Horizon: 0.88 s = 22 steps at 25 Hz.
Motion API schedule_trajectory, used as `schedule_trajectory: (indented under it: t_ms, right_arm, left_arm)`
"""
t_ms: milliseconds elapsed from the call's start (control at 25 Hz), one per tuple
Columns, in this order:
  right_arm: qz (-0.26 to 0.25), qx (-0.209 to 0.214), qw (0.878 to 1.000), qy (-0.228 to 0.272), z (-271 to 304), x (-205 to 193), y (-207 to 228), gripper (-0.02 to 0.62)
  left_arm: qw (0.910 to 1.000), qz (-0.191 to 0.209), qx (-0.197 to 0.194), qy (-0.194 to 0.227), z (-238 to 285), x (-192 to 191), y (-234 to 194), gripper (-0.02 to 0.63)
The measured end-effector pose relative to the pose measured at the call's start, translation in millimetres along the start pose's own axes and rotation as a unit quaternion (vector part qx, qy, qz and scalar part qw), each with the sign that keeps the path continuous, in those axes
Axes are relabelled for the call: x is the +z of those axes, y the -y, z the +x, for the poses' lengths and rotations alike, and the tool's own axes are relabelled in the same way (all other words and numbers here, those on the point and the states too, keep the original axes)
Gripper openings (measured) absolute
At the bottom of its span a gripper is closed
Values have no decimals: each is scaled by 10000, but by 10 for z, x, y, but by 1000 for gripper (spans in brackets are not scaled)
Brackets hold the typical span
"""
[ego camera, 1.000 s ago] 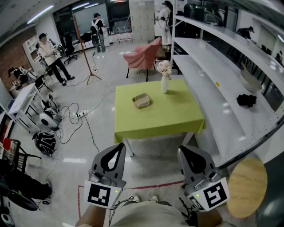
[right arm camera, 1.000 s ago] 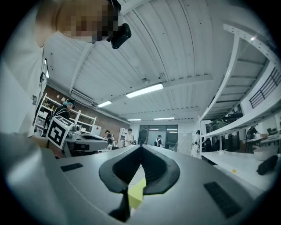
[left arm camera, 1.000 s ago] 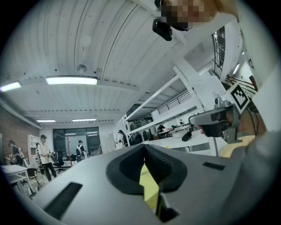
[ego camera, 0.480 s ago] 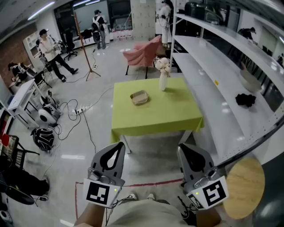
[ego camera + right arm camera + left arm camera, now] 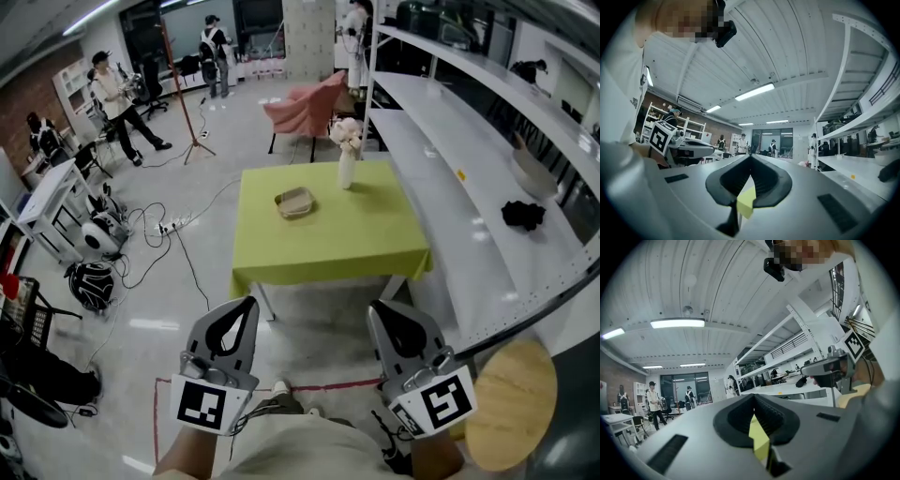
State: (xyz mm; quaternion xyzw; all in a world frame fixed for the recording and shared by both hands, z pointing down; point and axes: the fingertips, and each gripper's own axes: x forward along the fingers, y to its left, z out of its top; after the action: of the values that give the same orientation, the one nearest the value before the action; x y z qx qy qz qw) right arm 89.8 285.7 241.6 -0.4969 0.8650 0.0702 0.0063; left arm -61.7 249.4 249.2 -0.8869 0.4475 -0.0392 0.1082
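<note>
My left tool (image 5: 249, 304) is closed, its jaws pressed tip to tip with nothing between them. Its own view (image 5: 753, 396) shows only a sliver of green through the seam. In the last second my shoe (image 5: 279, 386) has stepped up to the red tape line (image 5: 328, 384) just below and between the tools. Both tools have stayed shut and level, so they are carried forward but touch nothing. Ahead, well apart from both, stands the green worktop (image 5: 328, 239). A shallow tray (image 5: 294, 202) lies on it, with a vase of flowers (image 5: 347, 161) beyond, towards the right tool's side. The right tool (image 5: 377, 309) is closed and empty too. A white shelf (image 5: 450, 202) runs outside it, and a round wooden top (image 5: 511, 403) sits just beside it.
</note>
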Motion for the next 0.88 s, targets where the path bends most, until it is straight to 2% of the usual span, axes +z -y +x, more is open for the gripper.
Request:
schedule_trajectory:
  t_ms: [520,880]
  right_arm:
    - [-70,12,9998,-186,410,-283,270,6]
    - [65,1,9993,-378,926,-548,552,6]
  left_arm:
    - [10000,17,83,40,379,-234,-208,8]
    - [9999,-18,13,-121,857,-489,-501,8]
